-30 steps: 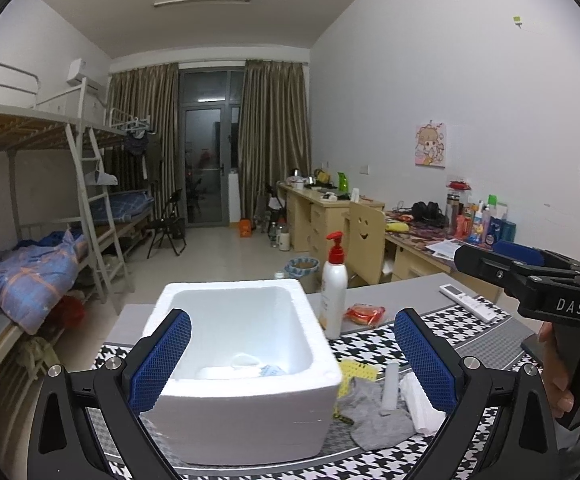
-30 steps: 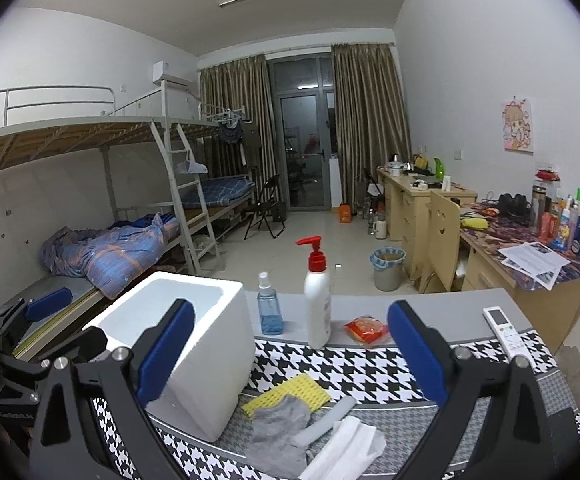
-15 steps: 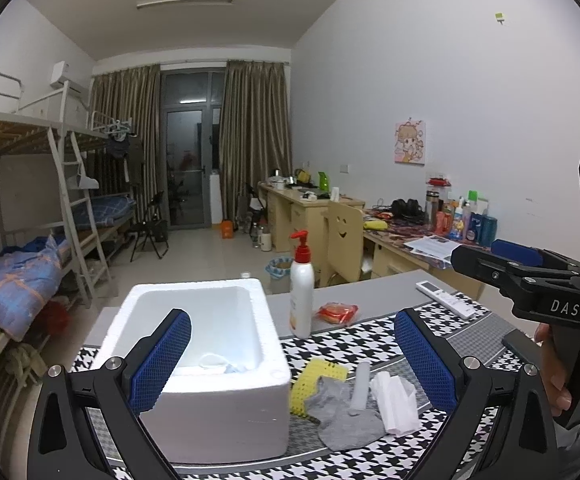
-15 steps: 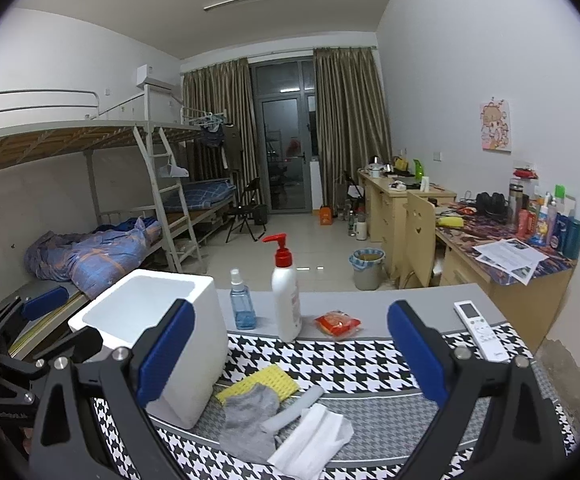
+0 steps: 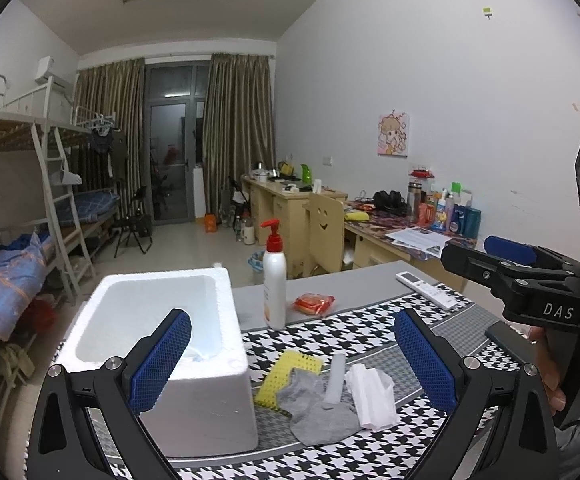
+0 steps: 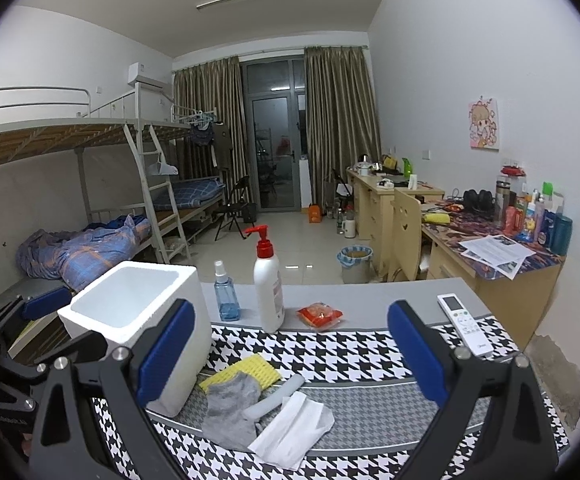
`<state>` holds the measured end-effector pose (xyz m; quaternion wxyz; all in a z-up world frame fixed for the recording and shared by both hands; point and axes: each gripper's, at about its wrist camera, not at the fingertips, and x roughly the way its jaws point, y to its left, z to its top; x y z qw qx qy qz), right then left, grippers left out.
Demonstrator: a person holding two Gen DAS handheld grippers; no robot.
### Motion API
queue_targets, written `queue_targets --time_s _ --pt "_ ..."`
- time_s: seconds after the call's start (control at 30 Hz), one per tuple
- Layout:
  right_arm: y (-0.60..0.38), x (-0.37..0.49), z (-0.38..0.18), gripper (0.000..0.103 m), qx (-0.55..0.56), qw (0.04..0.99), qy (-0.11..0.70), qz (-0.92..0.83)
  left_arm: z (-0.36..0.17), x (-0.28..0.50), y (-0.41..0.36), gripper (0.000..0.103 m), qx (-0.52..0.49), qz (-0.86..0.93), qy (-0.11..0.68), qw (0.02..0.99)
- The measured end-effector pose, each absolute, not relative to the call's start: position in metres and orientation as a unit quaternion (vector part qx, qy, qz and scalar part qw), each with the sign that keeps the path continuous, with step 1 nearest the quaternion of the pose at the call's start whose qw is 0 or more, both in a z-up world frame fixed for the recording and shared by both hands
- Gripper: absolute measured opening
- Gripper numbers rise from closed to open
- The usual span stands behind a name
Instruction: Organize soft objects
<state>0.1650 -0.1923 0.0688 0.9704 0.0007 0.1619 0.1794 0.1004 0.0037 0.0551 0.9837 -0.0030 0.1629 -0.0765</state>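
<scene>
A white foam box point(image 5: 158, 344) point(image 6: 138, 328) stands on the left of the houndstooth mat, with some pale soft items inside. To its right lie a yellow sponge cloth point(image 5: 286, 376) point(image 6: 246, 374), a grey sock point(image 5: 318, 412) point(image 6: 230, 408), a white foam tube point(image 5: 336, 376) point(image 6: 276, 398) and a folded white cloth point(image 5: 372, 394) point(image 6: 294, 432). My left gripper point(image 5: 292, 356) is open and empty above the mat, in front of the box. My right gripper point(image 6: 290, 348) is open and empty above the soft items; it also shows at the right of the left wrist view point(image 5: 526, 276).
A white pump bottle point(image 5: 274, 280) point(image 6: 268, 284), a small blue spray bottle point(image 6: 226, 292), a red snack packet point(image 5: 314, 304) point(image 6: 320, 314) and a white remote point(image 5: 426, 290) point(image 6: 464, 322) lie further back on the table point(image 6: 370, 300). Desks stand against the right wall, bunk beds at left.
Both grippers have drawn back and up from the table, and the left view has swung right. The box and soft items look smaller. Both stay open and empty.
</scene>
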Motion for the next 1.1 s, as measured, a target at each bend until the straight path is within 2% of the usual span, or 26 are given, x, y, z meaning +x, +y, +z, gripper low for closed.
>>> queue_targets --time_s 1.1 --pt "-0.212 0.162 0.041 0.099 -0.004 0.970 0.189 0.150 0.025 0.108 -0.023 0.102 -0.005 -0.103 0.205 0.973"
